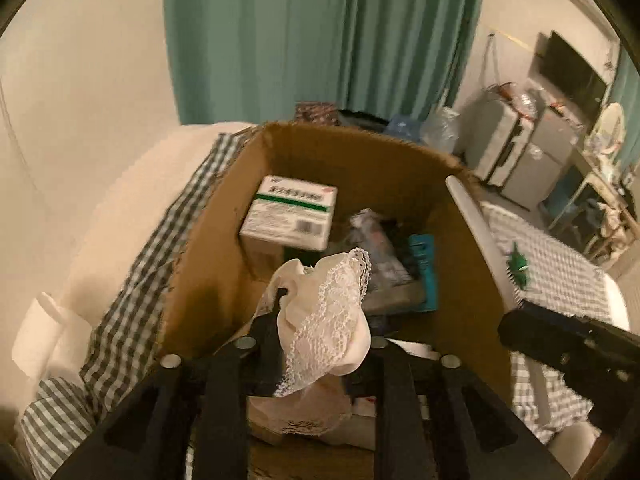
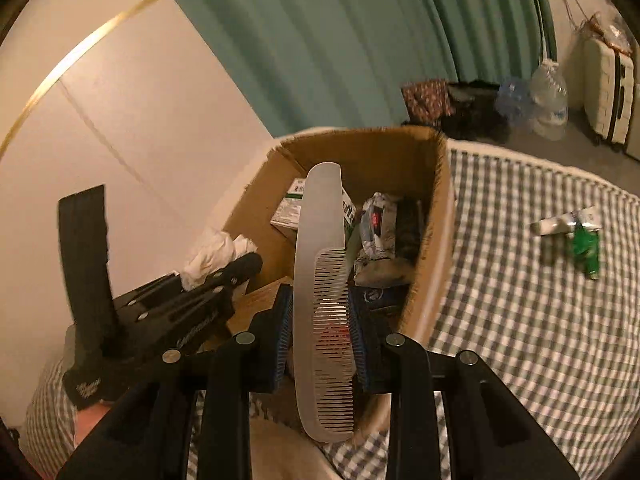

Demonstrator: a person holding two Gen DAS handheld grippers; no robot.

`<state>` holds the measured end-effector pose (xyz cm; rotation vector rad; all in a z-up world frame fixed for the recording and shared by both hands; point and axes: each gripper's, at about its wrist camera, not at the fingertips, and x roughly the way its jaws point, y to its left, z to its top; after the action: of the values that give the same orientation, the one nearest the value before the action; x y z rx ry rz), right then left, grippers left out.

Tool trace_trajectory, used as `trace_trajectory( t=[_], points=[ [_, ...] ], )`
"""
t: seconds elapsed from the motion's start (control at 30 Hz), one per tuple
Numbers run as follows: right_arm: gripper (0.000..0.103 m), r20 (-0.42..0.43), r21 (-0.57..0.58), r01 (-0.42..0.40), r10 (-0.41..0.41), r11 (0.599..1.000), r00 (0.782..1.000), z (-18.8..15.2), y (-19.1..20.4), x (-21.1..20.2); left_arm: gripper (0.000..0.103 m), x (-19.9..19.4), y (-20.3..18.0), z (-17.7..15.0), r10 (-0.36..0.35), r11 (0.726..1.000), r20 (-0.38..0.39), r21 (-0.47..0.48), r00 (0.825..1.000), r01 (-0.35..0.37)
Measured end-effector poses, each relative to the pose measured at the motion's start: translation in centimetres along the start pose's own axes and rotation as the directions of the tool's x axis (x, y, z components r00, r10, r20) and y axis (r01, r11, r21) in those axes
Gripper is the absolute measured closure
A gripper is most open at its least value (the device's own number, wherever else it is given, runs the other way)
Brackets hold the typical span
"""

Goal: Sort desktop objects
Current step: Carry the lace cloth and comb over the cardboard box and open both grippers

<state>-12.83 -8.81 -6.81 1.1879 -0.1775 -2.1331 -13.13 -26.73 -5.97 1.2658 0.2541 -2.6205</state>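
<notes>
A brown cardboard box (image 1: 224,216) stands on a checked cloth; it also shows in the right wrist view (image 2: 434,216). Inside lie a white and green medicine box (image 1: 290,214), a silver packet (image 2: 378,226) and other small items. My left gripper (image 1: 320,320) is shut on a cream lace cloth (image 1: 332,320) and holds it over the box's near side. My right gripper (image 2: 320,320) is shut on a white comb (image 2: 322,264), held upright over the box's near edge. The left gripper (image 2: 224,268) with its cloth shows at left in the right wrist view.
A white tube (image 2: 564,222) and a green item (image 2: 586,246) lie on the checked cloth (image 2: 520,300) right of the box. A roll of tissue (image 1: 40,332) sits at the left. Suitcases (image 1: 516,152), a water bottle (image 2: 550,98) and a green curtain (image 1: 320,36) stand behind.
</notes>
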Motion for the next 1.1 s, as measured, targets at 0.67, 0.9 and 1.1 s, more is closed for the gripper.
trace_trajectory(
  t=[0.67, 0.9, 1.1],
  points=[
    [0.035, 0.247, 0.169, 0.232, -0.269, 0.958, 0.931, -1.3, -8.3, -10.7, 0.003, -5.3, -6.3, -2.5, -0.058, 0.998, 0.055, 0.027, 0.997, 0.057],
    [0.034, 0.249, 0.224, 0.338, -0.389, 0.914, 0.887, -5.4, -14.3, -14.1, 0.000, -5.4, -15.1, -4.1, -0.104, 0.989, 0.074, 0.108, 0.992, 0.096],
    [0.034, 0.256, 0.213, 0.346, -0.394, 0.914, 0.883, -6.5, -19.2, -11.6, 0.000, -1.0, -21.5, -3.9, -0.042, 0.977, 0.040, 0.211, 0.998, 0.033]
  ],
)
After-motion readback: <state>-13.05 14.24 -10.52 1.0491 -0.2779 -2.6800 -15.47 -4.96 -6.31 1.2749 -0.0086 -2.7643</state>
